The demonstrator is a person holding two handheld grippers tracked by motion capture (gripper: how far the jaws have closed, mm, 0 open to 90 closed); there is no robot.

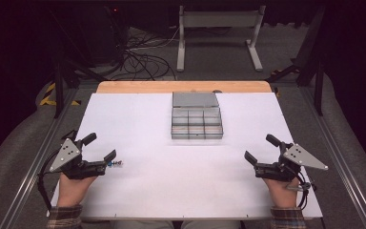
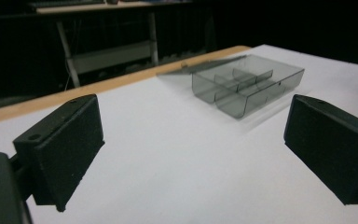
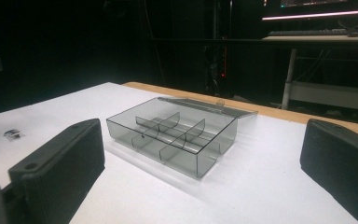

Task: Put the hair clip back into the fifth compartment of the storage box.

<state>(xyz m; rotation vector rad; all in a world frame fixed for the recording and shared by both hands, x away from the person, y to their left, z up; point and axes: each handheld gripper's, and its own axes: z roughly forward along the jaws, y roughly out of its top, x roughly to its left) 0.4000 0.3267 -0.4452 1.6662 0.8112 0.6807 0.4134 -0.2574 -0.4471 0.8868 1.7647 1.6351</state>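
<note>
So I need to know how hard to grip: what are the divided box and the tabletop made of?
The divided box looks like smoky clear plastic: its partitions and the table show through its thin glossy walls. The tabletop seems a matt white sheet or board, with a bare wooden strip along its far edge.

We see the compartment box (image 1: 197, 123) on the table (image 1: 138, 191) at upper centre of the frame, its open lid (image 1: 195, 99) lying behind it; our left gripper (image 1: 100, 149) sits lower left, our right gripper (image 1: 262, 149) lower right.
</note>
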